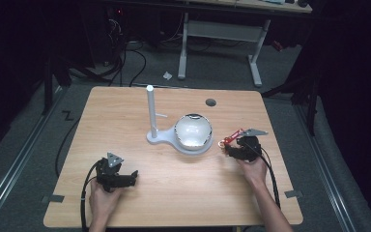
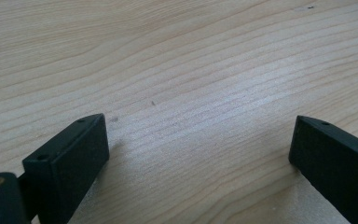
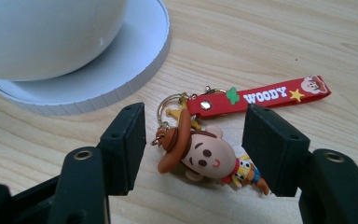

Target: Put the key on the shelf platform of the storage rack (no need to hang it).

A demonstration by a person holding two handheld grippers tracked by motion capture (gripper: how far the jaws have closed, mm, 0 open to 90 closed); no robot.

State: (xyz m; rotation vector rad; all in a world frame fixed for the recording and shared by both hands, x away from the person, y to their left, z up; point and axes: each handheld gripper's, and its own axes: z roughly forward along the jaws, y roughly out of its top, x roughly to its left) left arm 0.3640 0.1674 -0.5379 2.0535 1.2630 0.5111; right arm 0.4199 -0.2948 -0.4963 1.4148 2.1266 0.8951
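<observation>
On the wooden table (image 1: 174,193), a key ring (image 3: 205,154) with a small cowboy figure and a red strap (image 3: 261,96) lies near the right edge, just beside the white round base (image 3: 135,60) of a stand. The figure lies flat on the wood, with its hat toward the base, and the red strap, printed with the word WOODY, stretches away behind it. A gold metal ring joins the figure and the strap.

The right gripper (image 3: 193,144) is low over the table, and its two black jaws stand apart, one on each side of the figure. The pads do not press on it; there is a gap on the left side, and on the right side the jaw is very close to the figure's body.

A white bowl (image 1: 193,129) rests on the base, and a white post (image 1: 150,111) rises from the same base, toward the middle of the table.

The left gripper (image 2: 200,144) is near the front left corner, held by the person's left hand (image 1: 104,200). Its jaws are wide apart, with bare wood between them.
</observation>
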